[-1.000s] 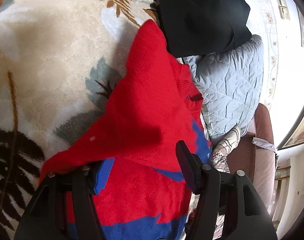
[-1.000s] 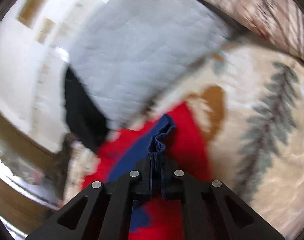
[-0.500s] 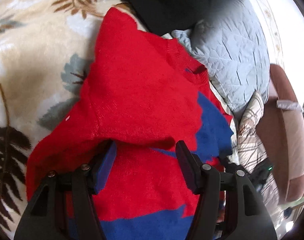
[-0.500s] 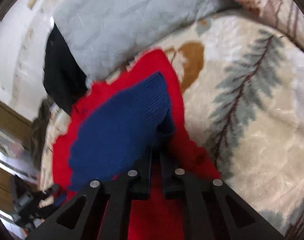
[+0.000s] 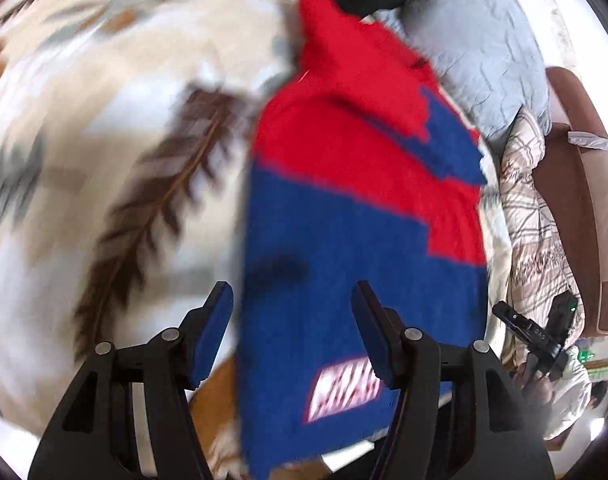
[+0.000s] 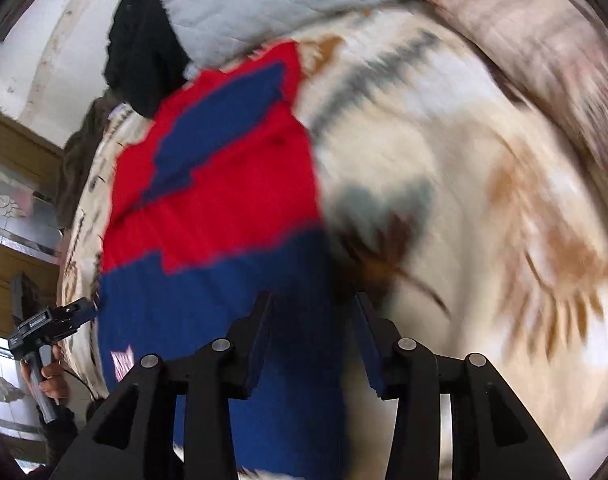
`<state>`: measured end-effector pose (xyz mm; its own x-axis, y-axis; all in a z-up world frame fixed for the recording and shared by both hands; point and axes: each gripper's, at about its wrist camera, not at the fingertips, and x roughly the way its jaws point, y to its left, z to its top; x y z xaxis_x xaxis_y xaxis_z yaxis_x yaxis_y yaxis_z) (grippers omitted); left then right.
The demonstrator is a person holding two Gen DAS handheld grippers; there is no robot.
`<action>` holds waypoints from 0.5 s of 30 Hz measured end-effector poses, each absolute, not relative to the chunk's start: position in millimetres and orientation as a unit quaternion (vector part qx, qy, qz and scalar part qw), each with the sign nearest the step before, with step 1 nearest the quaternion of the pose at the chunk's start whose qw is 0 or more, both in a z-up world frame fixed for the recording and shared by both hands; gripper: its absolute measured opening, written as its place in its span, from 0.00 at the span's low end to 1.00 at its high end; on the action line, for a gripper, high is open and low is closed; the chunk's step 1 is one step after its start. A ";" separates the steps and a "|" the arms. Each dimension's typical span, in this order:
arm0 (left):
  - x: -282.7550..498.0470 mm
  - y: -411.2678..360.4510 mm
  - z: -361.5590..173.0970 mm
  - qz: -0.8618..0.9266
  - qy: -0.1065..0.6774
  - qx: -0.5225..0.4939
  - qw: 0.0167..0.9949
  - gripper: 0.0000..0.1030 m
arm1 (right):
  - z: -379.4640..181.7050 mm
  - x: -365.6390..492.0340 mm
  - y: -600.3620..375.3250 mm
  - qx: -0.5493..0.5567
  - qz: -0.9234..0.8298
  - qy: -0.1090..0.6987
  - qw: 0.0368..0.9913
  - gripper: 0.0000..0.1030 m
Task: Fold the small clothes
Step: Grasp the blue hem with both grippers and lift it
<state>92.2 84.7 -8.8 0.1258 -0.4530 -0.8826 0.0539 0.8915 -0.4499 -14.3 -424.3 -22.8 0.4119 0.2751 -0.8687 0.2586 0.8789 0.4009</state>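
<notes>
The red-and-blue knit sweater [image 5: 356, 208] lies on the leaf-print blanket [image 5: 116, 152] with both sleeves folded in across the body, a long narrow strip running away from the fingers toward the grey quilted pillow [image 5: 476, 44]; its blue hem end sits nearest, a white patch [image 5: 346, 390] showing beside the left gripper [image 5: 292, 332]'s right finger; that gripper hangs with jaws apart, nothing pinched, the sweater's left edge passing between its fingers; the right gripper [image 6: 312, 340] has just been opening, its jaws now spread over the sweater's right edge, and nothing looks pinched there, though blur hides any brushing; a black garment [image 6: 144, 44] waits beyond the far end, against the pillow; the sleeve fold looks done, I'd say; next move calls for both grippers to take the near hem corners and carry them up toward the collar, evenly, so the strip halves without skewing.
</notes>
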 end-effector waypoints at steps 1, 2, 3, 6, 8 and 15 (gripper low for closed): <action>82.6 87.9 -10.8 -0.173 0.647 -0.158 0.726 0.59 | -28.4 -25.1 -427.8 0.257 0.005 0.546 0.797 0.42; 74.5 88.7 -12.1 -0.176 0.651 -0.161 0.720 0.59 | -32.4 -31.6 -428.9 0.264 0.006 0.548 0.794 0.42; 66.1 88.5 -13.4 -0.178 0.656 -0.161 0.716 0.59 | -37.5 -39.7 -430.5 0.273 0.008 0.552 0.788 0.42; 42.5 84.0 -20.7 -0.171 0.668 -0.153 0.708 0.59 | -51.9 -61.2 -425.4 0.289 0.028 0.562 0.775 0.43; 29.7 76.9 -31.5 -0.175 0.688 -0.156 0.686 0.59 | -53.2 -69.6 -421.5 0.289 0.044 0.561 0.775 0.43; 0.2 49.1 -37.5 -0.184 0.687 -0.128 0.691 0.28 | -60.7 -86.8 -397.8 0.269 0.109 0.577 0.764 0.31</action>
